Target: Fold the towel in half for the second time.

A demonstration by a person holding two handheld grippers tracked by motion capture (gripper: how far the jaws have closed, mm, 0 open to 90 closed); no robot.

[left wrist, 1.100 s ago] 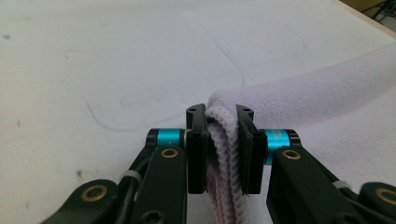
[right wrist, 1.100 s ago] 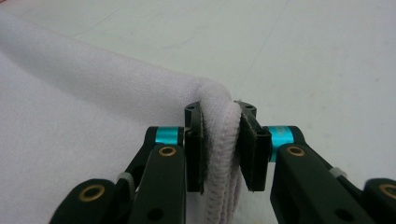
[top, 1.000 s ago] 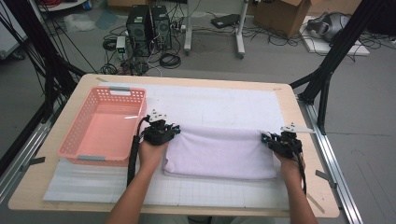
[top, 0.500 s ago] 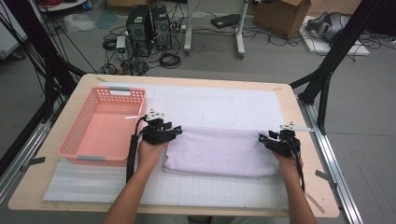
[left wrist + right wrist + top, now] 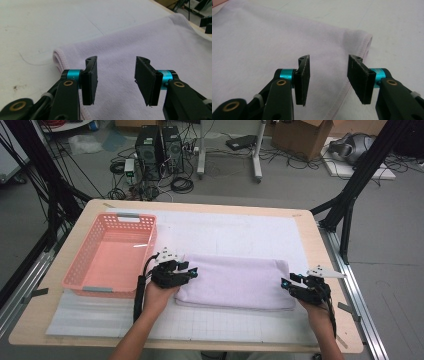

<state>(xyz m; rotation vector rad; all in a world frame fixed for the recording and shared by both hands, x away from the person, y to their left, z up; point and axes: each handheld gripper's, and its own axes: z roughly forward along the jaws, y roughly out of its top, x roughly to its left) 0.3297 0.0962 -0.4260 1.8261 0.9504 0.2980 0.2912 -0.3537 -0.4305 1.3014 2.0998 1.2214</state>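
A folded pale lilac towel lies flat on the white mat. My left gripper is at its left end, and in the left gripper view the jaws stand apart above the towel, gripping nothing. My right gripper is at the towel's right end, and the right gripper view shows a clear gap over the towel's hemmed corner. Both pairs of jaws opened within the last second and have just closed a little, with no cloth between the pads.
A pink plastic basket stands empty on the left of the table, close to my left gripper. Bare mat stretches behind the towel. Black frame legs, computer cases and cables are on the floor beyond the far table edge.
Both grippers let go of the towel's edge and opened. Both hands drew back a little toward the near side of the table. The towel stays folded in place.
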